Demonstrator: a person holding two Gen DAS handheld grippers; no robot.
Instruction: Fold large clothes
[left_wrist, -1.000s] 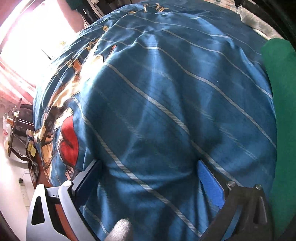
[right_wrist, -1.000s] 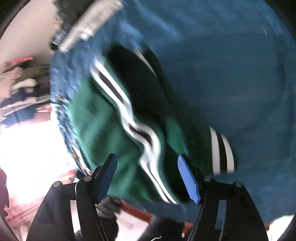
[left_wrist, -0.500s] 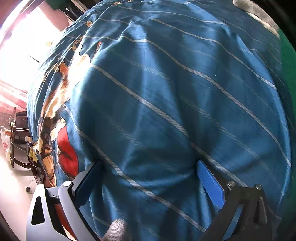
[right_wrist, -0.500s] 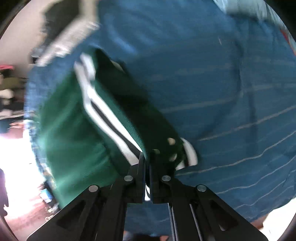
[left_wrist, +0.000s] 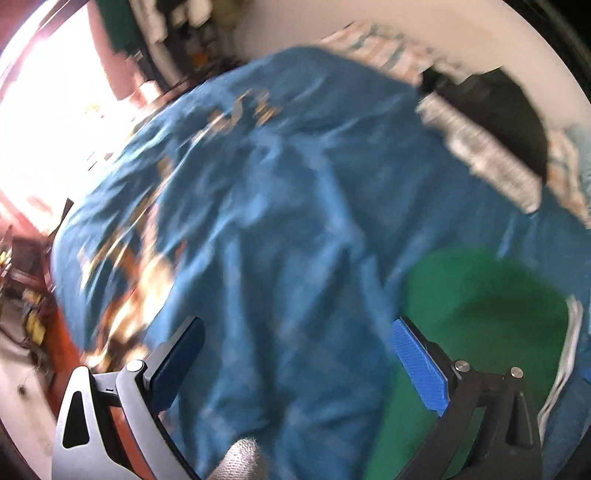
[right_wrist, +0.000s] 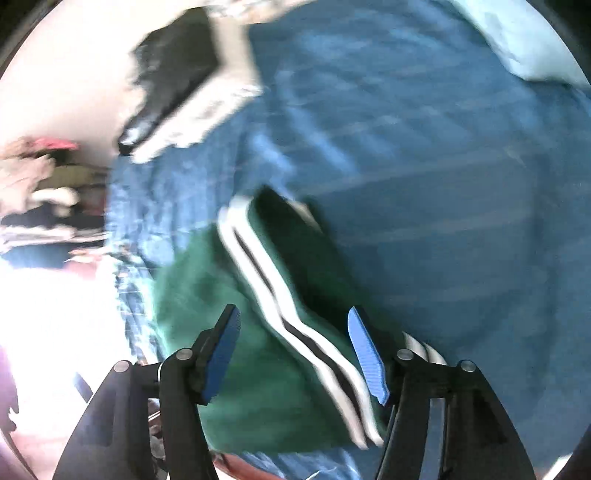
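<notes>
Right claw (right_wrist: 293, 350): its jaws are opening, the blue pads stand apart, and nothing is pinched between them. The green garment with white and black stripe trim (right_wrist: 258, 350) lies directly below and beyond the pads, bunched at the near edge of the bed, with the striped band running diagonally between the two pads.

Left claw (left_wrist: 295, 362): jaws wide, holding nothing. It hangs above the blue striped bed cover (left_wrist: 295, 221), with the green garment (left_wrist: 480, 314) lying to the right of its right pad (left_wrist: 419, 365).

Both views are blurred, so garment edges are hard to read and the fold state cannot be confirmed.

Procedure for the step in hand, as judged from the layout:
- Take an outer edge or corner of the green garment in each claw, not the middle bulk.
- Keep the pads clear of the bed cover beneath, or both layers will lift together.
- Draw the cloth flat before folding it over.

A dark and white folded item (right_wrist: 177, 74) lies at the far side of the bed, well apart.
</notes>
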